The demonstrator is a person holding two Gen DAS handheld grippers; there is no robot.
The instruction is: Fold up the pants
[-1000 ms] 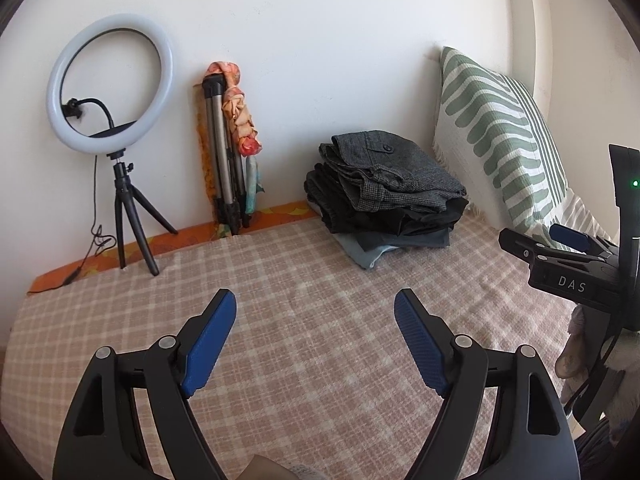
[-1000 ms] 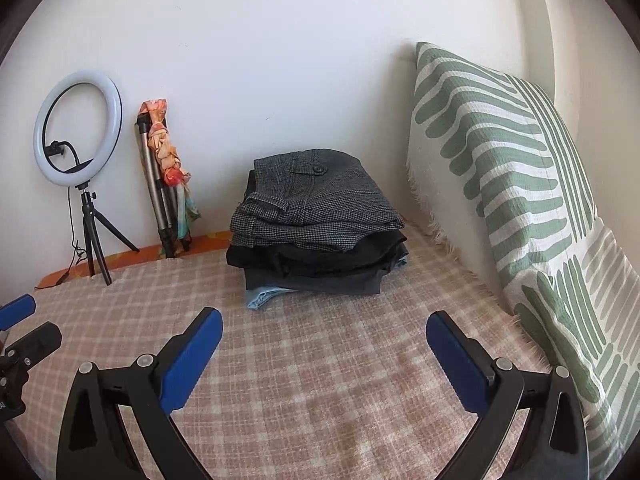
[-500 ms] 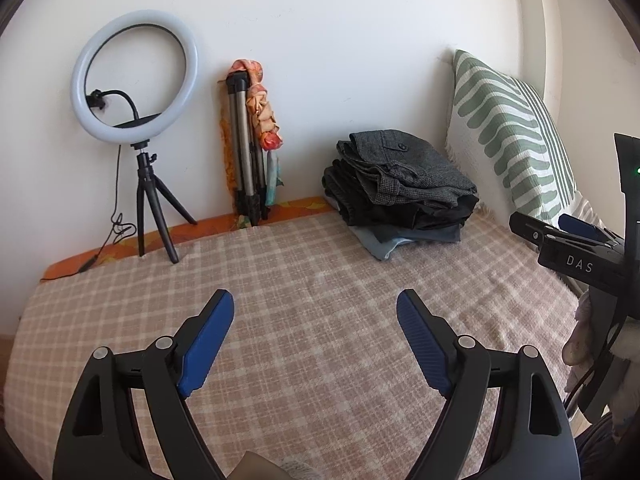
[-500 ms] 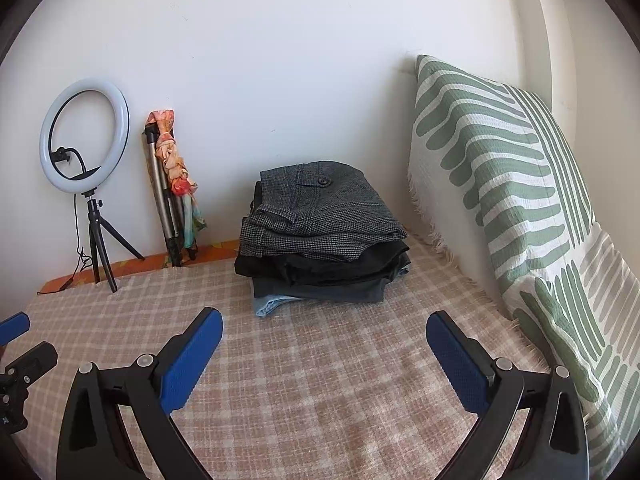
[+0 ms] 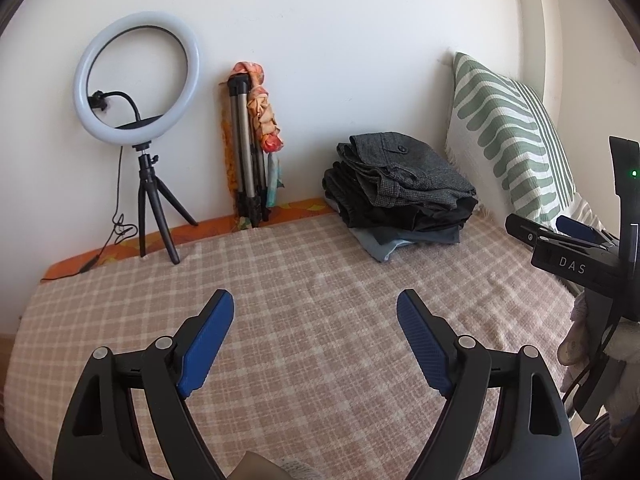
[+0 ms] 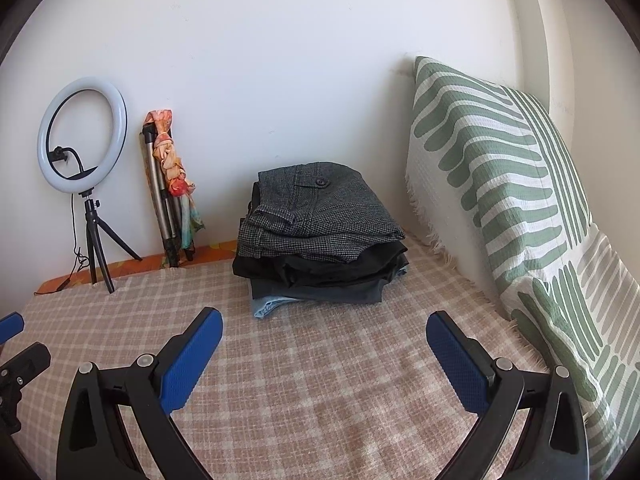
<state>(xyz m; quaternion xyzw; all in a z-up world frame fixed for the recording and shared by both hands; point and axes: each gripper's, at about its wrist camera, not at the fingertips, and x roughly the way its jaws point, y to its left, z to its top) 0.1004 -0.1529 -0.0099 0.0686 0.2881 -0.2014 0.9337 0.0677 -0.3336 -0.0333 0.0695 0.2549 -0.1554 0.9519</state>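
Nearest in left wrist view: left gripper [image 5: 315, 308], jaws wide apart, blue pads [image 5: 206, 342] facing each other w/ nothing between them, only the checked blanket [image 5: 304, 280] of the bed below. Not touching the cloth as far as can be told. A bit of pale paper or fabric shows at the bottom edge between the arms, too cut off to ID.

Right gripper [image 6: 324, 328] same story in its own view: jaws spread wide, nothing held, pads [image 6: 192, 356] above bare blanket [image 6: 320, 380]. From the left view the right gripper [image 5: 560, 232] shows at the right edge, side-on, w/ "DAS" on its body and a green light on the mount above; part of a hand [image 5: 576, 344] sits below it.

Farther back, a stack of folded pants [image 6: 320, 240] lies on the blanket near the wall: grey houndstooth pair on top w/ a buttoned pocket flap, dark pairs under it, a pale blue one at the bottom sticking out toward the front. Both grippers well apart from the stack [image 5: 400, 188].

Just right of the stack, a green-and-white striped pillow [image 6: 500, 200] leans against the wall, fringe touching the blanket.

Far left by the wall: ring light [image 5: 136, 76] on a small black tripod, cable trailing down; beside it a folded silver tripod [image 5: 246, 152] w/ an orange patterned cloth [image 5: 264, 120] draped on it.
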